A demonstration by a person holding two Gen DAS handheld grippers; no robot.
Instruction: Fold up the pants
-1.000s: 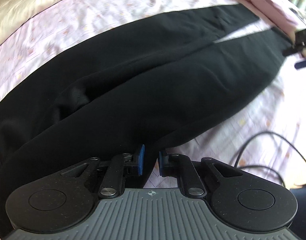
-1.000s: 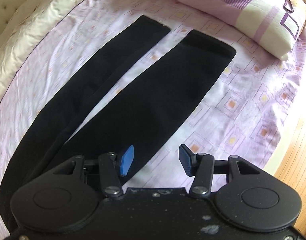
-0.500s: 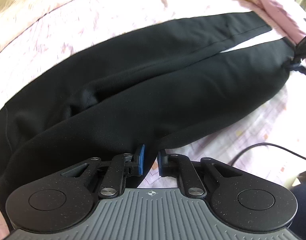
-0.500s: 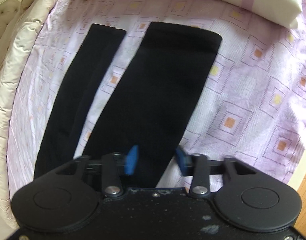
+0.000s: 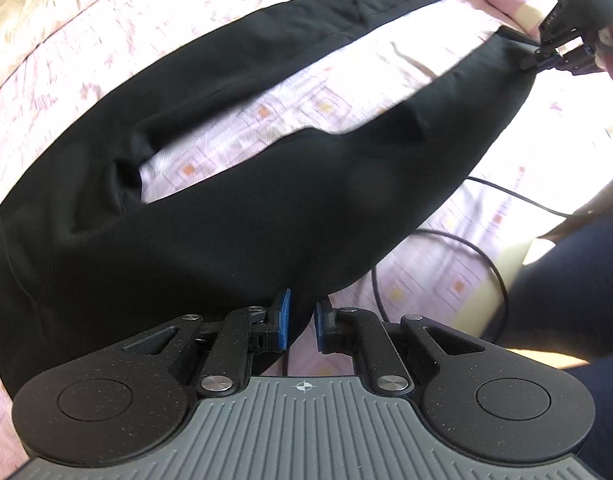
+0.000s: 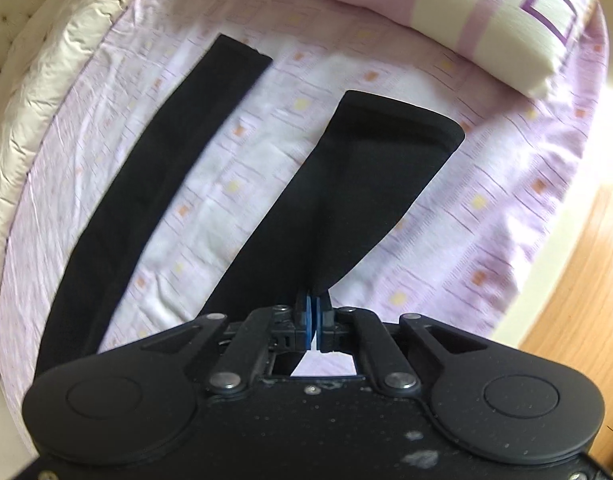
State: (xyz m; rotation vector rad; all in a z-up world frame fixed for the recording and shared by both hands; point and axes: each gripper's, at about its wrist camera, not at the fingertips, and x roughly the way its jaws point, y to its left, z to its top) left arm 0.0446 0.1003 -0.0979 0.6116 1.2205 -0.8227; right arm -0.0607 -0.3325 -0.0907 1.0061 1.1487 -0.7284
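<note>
Pants: soft, limp, probably light; both the left hand-held gripper and right hand-held gripper pinch one leg's outer edge.

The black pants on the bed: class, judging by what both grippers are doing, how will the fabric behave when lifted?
Probably floppy: the pants fan out from the right gripper and sag between it and the left gripper. Likely light, since small pinches raise one leg. Perhaps slightly slippery on the sheet.
</note>
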